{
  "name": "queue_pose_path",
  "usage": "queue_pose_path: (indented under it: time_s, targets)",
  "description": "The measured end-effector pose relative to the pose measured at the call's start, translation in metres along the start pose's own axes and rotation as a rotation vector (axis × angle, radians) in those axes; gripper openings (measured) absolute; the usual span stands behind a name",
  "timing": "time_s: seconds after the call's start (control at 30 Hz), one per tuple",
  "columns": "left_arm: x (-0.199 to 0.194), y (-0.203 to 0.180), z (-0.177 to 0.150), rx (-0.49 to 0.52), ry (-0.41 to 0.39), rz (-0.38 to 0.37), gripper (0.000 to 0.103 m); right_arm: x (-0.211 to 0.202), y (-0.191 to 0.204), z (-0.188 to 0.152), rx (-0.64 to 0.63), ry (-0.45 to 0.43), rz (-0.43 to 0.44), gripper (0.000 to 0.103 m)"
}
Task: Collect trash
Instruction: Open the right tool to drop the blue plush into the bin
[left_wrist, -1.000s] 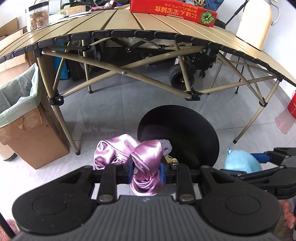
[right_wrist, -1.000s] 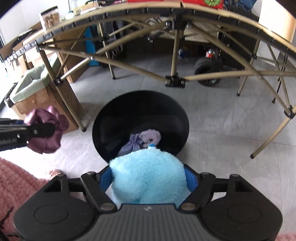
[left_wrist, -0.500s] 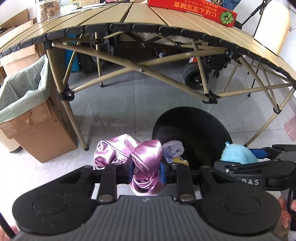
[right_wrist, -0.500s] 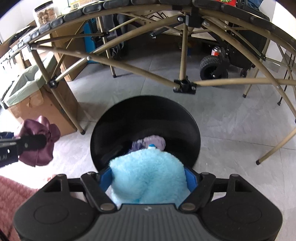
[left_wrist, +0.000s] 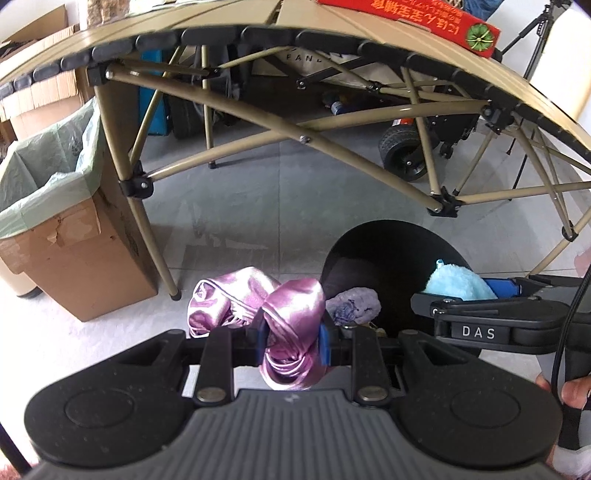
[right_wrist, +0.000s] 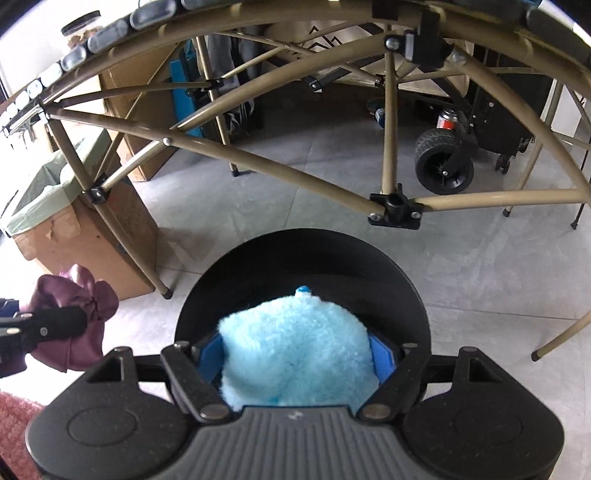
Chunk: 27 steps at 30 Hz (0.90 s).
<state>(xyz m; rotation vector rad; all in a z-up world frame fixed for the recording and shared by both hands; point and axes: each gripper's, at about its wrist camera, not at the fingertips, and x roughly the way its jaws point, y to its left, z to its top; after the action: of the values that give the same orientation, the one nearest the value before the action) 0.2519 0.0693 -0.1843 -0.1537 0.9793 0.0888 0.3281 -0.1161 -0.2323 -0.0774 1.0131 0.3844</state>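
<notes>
My left gripper (left_wrist: 291, 338) is shut on a shiny pink satin cloth (left_wrist: 291, 314), held above the floor just left of a round black bin (left_wrist: 391, 251). A purple fuzzy item (left_wrist: 354, 306) lies inside the bin. My right gripper (right_wrist: 295, 350) is shut on a fluffy light-blue item (right_wrist: 295, 350), held over the bin's opening (right_wrist: 391, 266). The blue item also shows in the left wrist view (left_wrist: 458, 282). The pink cloth shows at the left of the right wrist view (right_wrist: 74, 317).
A folding tan table (left_wrist: 295, 22) with crossed metal legs (left_wrist: 258, 125) stands ahead, a red box (left_wrist: 413, 18) on top. A cardboard box with a green bag liner (left_wrist: 55, 206) stands left. A wheeled cart (left_wrist: 406, 155) sits behind the table. A pink rug (right_wrist: 14, 417) lies at lower left.
Both grippers have moved forward toward the table. The blue item now sits further over the bin's opening and hides the purple item in the right wrist view.
</notes>
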Motion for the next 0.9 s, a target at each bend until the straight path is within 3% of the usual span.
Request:
queue_pose_path:
  time_s: [0.17, 0.23, 0.27, 0.57, 0.9]
  targets:
    - [0.002, 0.002, 0.0, -0.007, 0.004, 0.004, 0.027, 0.006, -0.005, 0.0, 0.041, -0.003, 0.037, 0.085]
    - [0.002, 0.001, 0.0, -0.006, 0.004, 0.004, 0.027, 0.007, -0.008, -0.001, 0.054, -0.01, 0.042, 0.101]
    - [0.002, 0.001, 0.0, -0.005, 0.004, 0.003, 0.027, 0.006, -0.008, -0.001, 0.058, -0.011, 0.043, 0.103]
    - [0.002, 0.001, -0.001, -0.001, 0.006, 0.003, 0.027, 0.001, -0.002, -0.002, 0.01, 0.003, 0.029, 0.103]
    - [0.003, -0.009, 0.001, 0.024, 0.0, -0.007, 0.027, -0.016, -0.015, 0.0, 0.069, 0.007, -0.027, 0.103]
